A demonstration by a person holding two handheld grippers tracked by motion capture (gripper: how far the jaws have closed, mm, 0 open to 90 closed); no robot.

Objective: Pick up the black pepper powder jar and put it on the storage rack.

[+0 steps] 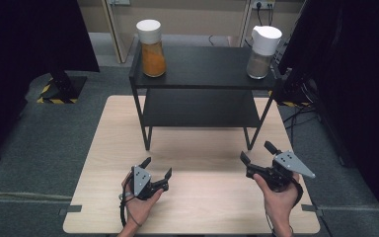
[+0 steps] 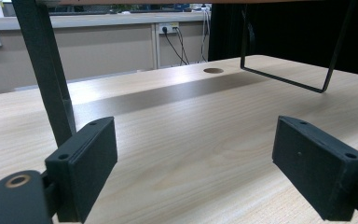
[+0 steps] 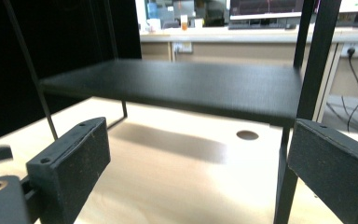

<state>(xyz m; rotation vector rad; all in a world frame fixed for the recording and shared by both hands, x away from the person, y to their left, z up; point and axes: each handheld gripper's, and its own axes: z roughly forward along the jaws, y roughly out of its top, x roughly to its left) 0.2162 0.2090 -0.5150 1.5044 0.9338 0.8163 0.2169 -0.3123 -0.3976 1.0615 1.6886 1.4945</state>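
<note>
The worktop carried a black rack. On the rack's top shelf stood two jars: an orange-filled one at its left end, a brownish-filled one at its right. Both looked like glass with white lids, likely hefty, rigid, slippery and breakable; the narrower body under the lid seemed the best grip. Nearer than the rack, left tongs and right tongs hung wide, empty.
</note>
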